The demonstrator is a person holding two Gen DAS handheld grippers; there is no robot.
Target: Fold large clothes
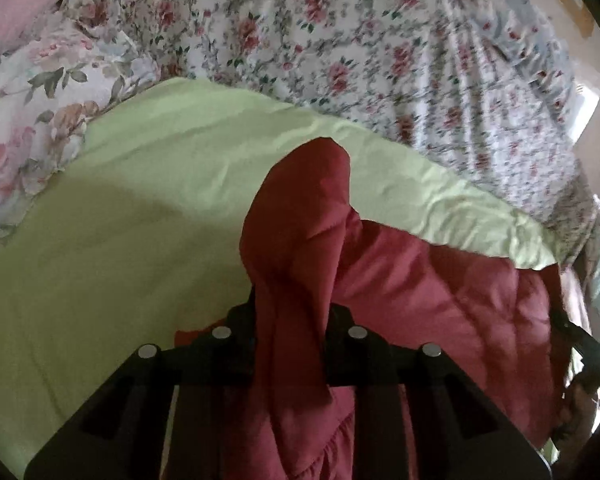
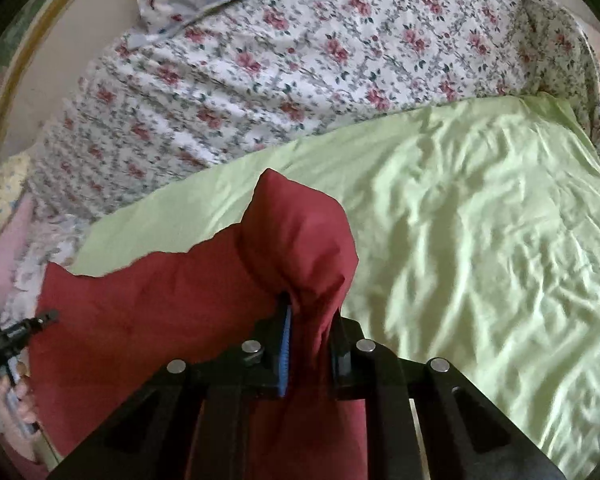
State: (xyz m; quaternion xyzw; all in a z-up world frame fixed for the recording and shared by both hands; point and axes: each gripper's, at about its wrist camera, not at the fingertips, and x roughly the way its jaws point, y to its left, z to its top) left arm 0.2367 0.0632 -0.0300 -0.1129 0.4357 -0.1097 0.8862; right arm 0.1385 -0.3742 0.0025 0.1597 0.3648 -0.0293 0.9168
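Observation:
A dark red garment hangs stretched between my two grippers above a light green sheet. My left gripper is shut on one bunched corner of the red garment, which stands up between the fingers. My right gripper is shut on the other corner of the red garment; a blue pad shows on its left finger. The right gripper shows at the right edge of the left wrist view, and the left gripper at the left edge of the right wrist view.
The green sheet lies on a bed with a floral cover. Floral pillows lie at the left of the left wrist view. A pale wall with a framed edge is beyond the bed.

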